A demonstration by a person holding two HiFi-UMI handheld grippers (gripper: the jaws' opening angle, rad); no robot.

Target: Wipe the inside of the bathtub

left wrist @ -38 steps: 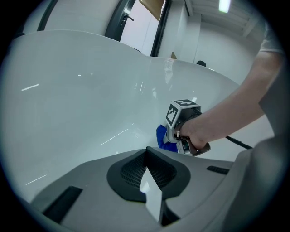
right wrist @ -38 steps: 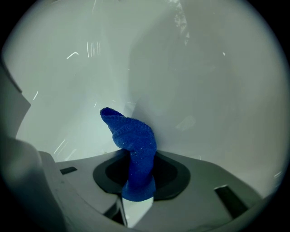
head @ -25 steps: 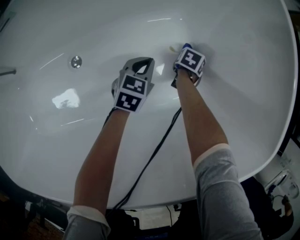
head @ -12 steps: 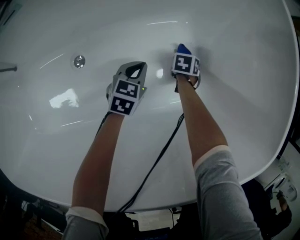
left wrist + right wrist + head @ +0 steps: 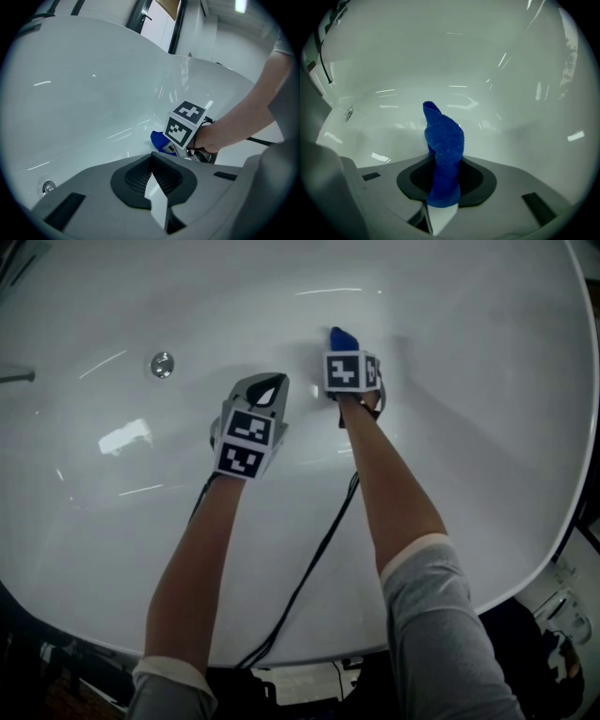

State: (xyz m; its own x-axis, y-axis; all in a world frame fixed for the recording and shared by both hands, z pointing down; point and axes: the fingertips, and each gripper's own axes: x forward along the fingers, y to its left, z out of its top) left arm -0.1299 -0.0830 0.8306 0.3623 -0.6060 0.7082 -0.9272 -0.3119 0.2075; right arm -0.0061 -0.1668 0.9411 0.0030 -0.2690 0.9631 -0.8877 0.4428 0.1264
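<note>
The tub [image 5: 487,427] is white and shiny, and both arms reach down into it. The blue cloth [image 5: 443,140] is low on the far wall, where the wall bends into the floor. It sticks up out of the right gripper [image 5: 440,208], and the jaws pinch its bottom end tight. I cannot tell if the cloth is touching the wall or is just close to it.

The left gripper [image 5: 157,201] is just beside the right one. Its jaws are pressed together with nothing in them. It hangs over the tub floor and does no wiping. The drain [image 5: 161,364] is farther to the left, well apart from both. A black cable [image 5: 309,559] runs from the grippers back over the near wall.

I think the step in hand is the wiping itself, here on the far wall. The next move needs the cloth pushed against the wall and swept along it. The pinch has to be strong so the cloth does not slip out. The left gripper and the cable should be out of the cloth's way.
</note>
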